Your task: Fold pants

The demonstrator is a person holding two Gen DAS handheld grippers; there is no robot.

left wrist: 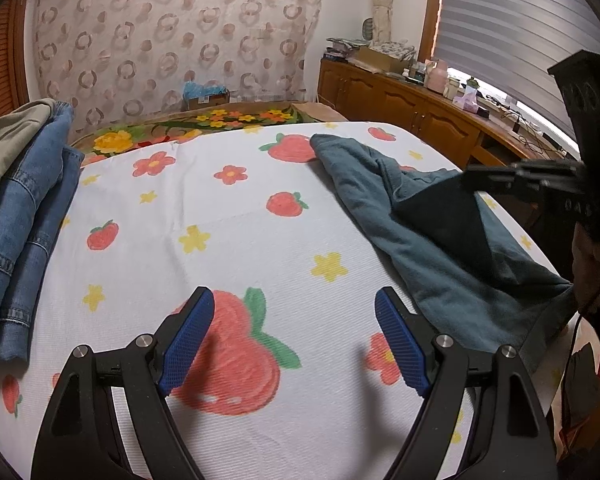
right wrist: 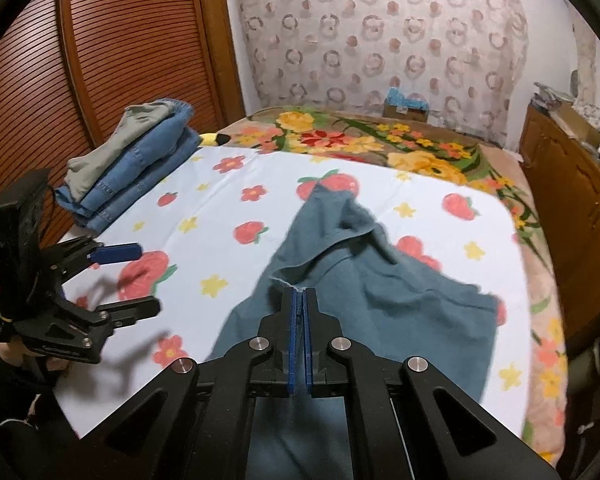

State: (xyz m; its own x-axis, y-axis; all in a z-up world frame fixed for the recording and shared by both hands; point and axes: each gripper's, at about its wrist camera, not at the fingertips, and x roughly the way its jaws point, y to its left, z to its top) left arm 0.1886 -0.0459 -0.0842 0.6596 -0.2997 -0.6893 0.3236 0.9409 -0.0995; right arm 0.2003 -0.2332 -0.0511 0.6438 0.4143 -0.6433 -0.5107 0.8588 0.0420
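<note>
Teal pants (right wrist: 380,300) sprawled on strawberry-print sheet (right wrist: 228,200), near edge hidden beneath right gripper (right wrist: 299,300), clamped on hem. Left gripper (left wrist: 294,340) spread wide, empty, above sheet, beside pants.

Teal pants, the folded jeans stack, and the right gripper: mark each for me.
teal pants (right wrist: 412,308), right wrist view, flat middle of the cloth.
folded jeans stack (right wrist: 140,176), right wrist view, top denim fold.
right gripper (right wrist: 299,300), right wrist view, pinched fingertips.
</note>
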